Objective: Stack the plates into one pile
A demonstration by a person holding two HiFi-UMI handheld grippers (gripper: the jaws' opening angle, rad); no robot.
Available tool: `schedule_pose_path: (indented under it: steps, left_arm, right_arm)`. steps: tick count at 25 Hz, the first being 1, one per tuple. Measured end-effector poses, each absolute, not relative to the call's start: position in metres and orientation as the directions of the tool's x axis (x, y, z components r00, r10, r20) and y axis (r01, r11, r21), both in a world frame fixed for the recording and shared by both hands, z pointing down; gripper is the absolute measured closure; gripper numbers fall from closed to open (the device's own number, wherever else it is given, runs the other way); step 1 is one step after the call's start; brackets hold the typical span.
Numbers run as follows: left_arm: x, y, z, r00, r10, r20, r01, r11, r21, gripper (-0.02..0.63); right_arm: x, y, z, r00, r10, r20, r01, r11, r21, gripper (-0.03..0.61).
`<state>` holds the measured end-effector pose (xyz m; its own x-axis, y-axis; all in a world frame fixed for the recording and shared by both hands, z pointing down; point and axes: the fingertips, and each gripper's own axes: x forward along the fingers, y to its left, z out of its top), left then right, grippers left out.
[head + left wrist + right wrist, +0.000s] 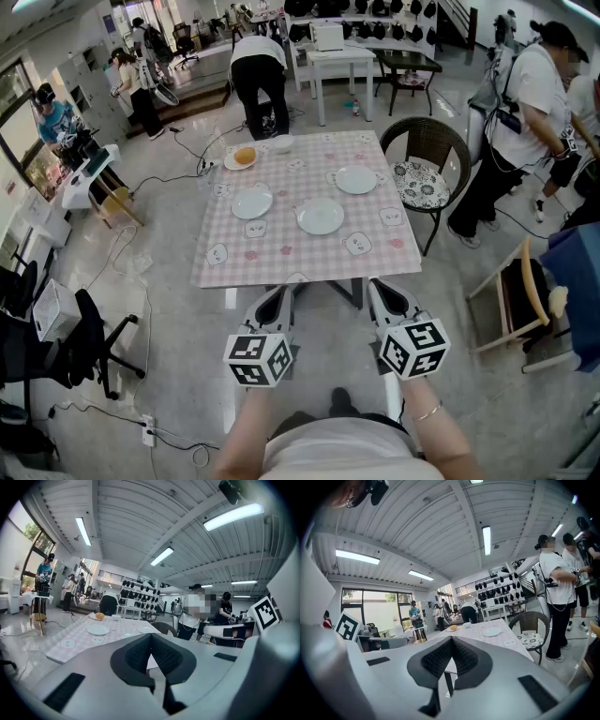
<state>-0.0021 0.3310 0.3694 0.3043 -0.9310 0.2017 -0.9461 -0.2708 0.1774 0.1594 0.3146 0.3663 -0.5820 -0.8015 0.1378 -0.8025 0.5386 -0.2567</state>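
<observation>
Left gripper (279, 295) and right gripper (382, 289) hover short of the table (309, 258), jaws pressed together, empty. On its pink checked cloth, three round white plates lie apart: near plate (321, 217), left plate (252, 202), right plate (356, 179). A fourth plate (231, 161) carries a bun (244, 156) beside a bowl (281, 143). A wicker chair (419, 184) flanks the table's right side.

Table (281, 262) w/ pink checked cloth. 3 empty white plates, all apart: plate left of centre (251, 202), plate at centre (321, 217), plate nearer right edge (356, 179). Far-left corner: plate w/ orange bun (243, 157). Far edge: small white bowl (280, 143). Off near edge: left gripper (275, 298) & right gripper (382, 291), touching nothing. By right edge: wicker chair (427, 164).
</observation>
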Motion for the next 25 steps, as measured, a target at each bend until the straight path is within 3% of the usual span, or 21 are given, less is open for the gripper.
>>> schedule_pose_path:
  steps: [18, 25]
  left_arm:
    - [0.001, 0.34, 0.36, 0.24, -0.954, 0.182, -0.962, -0.209, 0.174, 0.592]
    - [-0.006, 0.321, 0.368, 0.229, -0.953, 0.198, -0.963, -0.191, 0.191, 0.468]
  right_arm:
    - [0.176, 0.311, 0.357, -0.632, -0.77, 0.086, -0.752, 0.584, -0.305, 0.563]
    - [0.169, 0.293, 0.367, -0.654, -0.75, 0.1, -0.729, 0.588, -0.35, 0.482]
